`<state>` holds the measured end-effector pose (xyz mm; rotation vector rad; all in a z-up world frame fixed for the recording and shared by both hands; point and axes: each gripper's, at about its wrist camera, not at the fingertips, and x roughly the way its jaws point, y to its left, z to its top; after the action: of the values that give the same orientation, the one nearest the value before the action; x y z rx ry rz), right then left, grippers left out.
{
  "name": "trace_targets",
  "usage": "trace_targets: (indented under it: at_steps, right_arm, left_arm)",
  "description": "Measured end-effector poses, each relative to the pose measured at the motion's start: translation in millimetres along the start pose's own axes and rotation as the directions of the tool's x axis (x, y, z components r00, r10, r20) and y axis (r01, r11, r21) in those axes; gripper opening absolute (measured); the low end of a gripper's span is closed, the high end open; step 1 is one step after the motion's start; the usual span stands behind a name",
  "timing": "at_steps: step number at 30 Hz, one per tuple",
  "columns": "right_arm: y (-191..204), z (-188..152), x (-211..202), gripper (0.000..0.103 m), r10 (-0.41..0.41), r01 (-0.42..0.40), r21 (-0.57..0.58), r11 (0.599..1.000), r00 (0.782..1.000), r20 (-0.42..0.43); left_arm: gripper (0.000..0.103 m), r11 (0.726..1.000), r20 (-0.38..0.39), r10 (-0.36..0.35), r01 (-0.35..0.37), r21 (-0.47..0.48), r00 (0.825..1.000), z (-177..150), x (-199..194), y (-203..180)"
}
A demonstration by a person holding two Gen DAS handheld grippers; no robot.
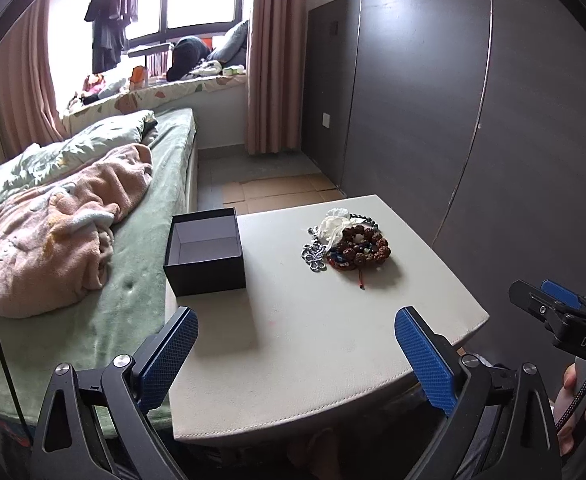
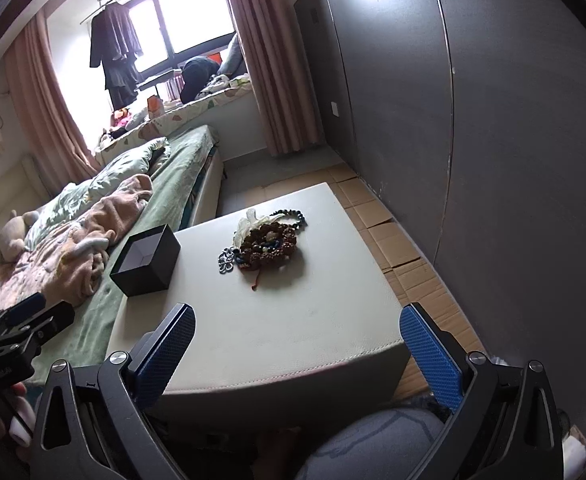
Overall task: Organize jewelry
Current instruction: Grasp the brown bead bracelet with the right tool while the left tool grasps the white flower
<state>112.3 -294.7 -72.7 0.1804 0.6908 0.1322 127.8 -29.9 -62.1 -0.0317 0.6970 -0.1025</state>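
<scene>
Jewelry (image 1: 345, 246) lay heaped on your worktop (image 1: 313, 320), apart from the empty box (image 1: 205, 252) — left tongs (image 1: 295, 340) gaped, holding nothing. Right view: pile (image 2: 265, 240) untouched, right tongs (image 2: 297, 340) wide, empty — nothing sorted yet.

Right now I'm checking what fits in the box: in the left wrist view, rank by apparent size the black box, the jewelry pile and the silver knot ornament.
1. black box
2. jewelry pile
3. silver knot ornament
</scene>
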Motion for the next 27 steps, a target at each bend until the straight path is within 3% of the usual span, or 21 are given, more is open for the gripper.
trace_targets:
  at_steps: [4,9,15,23,27]
  right_arm:
    - [-7.3,4.0,27.8,0.098,0.006,-0.005,0.014,1.0,1.0,-0.02]
    - [-18.5,7.5,70.2,0.085,0.045,-0.041,0.07,0.997,0.997,-0.062]
    - [-29.3,10.7,120.9,0.071,0.15,-0.131,0.169,0.977,0.983,-0.104]
    - [-32.1,24.0,171.3,0.069,0.221,-0.185,0.268,0.945,0.969,-0.111]
    - [-39.4,28.3,189.9,0.063,0.248,-0.199,0.319,0.927,0.961,-0.122]
  left_arm:
    - [0.095,1.0,-0.021,-0.009,0.009,-0.002,1.0,6.4,28.6,0.7]
    - [0.079,0.999,-0.062,-0.048,0.047,-0.019,0.997,15.3,67.0,2.1]
    - [0.065,0.995,-0.095,-0.104,0.103,-0.014,0.99,30.5,107.4,-6.4]
    - [0.061,0.987,-0.122,-0.16,0.16,-0.014,0.979,59.5,159.6,-17.4]
    - [0.052,0.983,-0.141,-0.181,0.185,0.012,0.973,69.0,187.2,-26.6]
